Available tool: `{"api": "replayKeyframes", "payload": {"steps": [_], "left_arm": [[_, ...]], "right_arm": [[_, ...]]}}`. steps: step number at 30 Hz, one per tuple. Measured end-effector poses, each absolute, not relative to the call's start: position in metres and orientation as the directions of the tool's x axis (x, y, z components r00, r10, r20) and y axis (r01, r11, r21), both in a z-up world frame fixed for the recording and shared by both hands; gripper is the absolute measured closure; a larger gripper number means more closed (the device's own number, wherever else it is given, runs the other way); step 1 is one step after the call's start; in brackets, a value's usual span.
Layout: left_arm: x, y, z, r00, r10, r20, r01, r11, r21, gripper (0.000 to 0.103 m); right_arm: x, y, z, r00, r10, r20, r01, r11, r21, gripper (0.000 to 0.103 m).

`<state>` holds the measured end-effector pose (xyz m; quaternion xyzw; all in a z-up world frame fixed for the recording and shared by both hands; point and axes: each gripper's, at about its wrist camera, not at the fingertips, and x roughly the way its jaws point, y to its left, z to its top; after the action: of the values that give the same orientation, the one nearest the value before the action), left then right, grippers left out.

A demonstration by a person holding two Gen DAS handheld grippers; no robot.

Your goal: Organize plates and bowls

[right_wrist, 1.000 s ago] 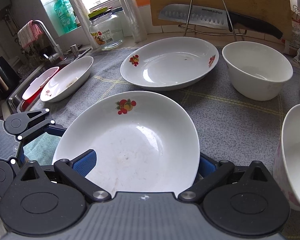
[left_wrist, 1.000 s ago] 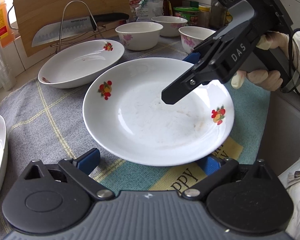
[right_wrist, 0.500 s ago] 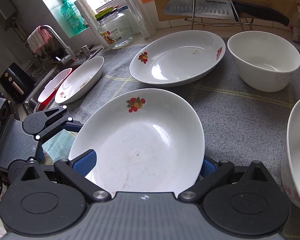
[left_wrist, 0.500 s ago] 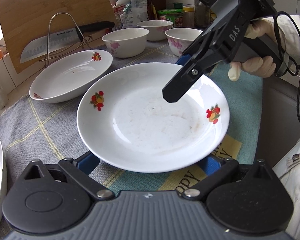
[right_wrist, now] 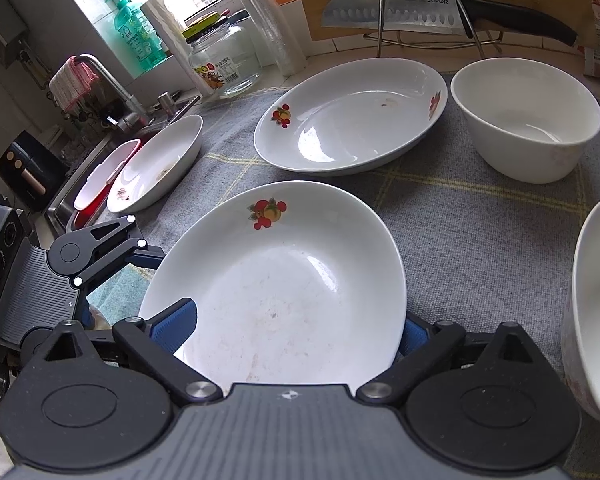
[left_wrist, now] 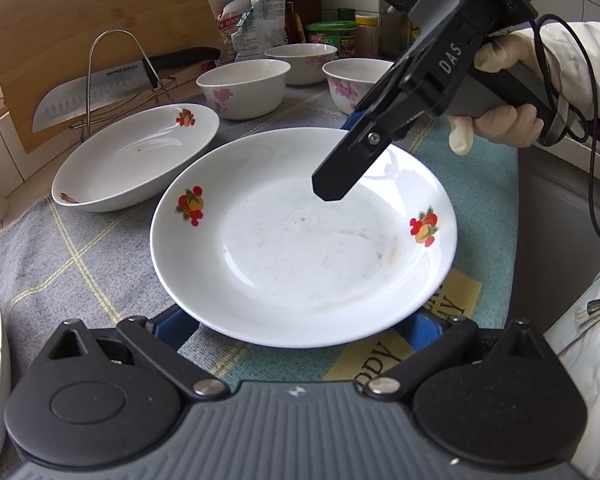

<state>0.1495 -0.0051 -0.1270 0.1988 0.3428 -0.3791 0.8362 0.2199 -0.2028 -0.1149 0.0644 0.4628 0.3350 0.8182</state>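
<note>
Here the right gripper point(right_wrist: 296, 332) has just been closing, still wide, straddling the glazed plate point(right_wrist: 284, 280) (slippery, breakable) without visibly pinching it; the rim is looking like the best hold.

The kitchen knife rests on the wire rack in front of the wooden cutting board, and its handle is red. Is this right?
Not quite. The kitchen knife does rest on the wire rack in front of the wooden cutting board, but its handle is black, as the right wrist view shows.

Grey checked cloth point(right_wrist: 480, 232) carries fruit-print plates point(right_wrist: 352, 120) and white bowls point(right_wrist: 528, 120).
</note>
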Motion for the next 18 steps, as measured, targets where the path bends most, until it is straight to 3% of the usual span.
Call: {"api": "replayKeyframes", "payload": {"steps": [18], "left_arm": [[0.1499,-0.0059,-0.1231,0.49,-0.478,-0.729,0.774,0.624,0.112,0.002]], "right_arm": [[0.2177,-0.2034,-0.1074,0.368,0.622,-0.692,-0.488,0.762,0.426,0.002]]}}
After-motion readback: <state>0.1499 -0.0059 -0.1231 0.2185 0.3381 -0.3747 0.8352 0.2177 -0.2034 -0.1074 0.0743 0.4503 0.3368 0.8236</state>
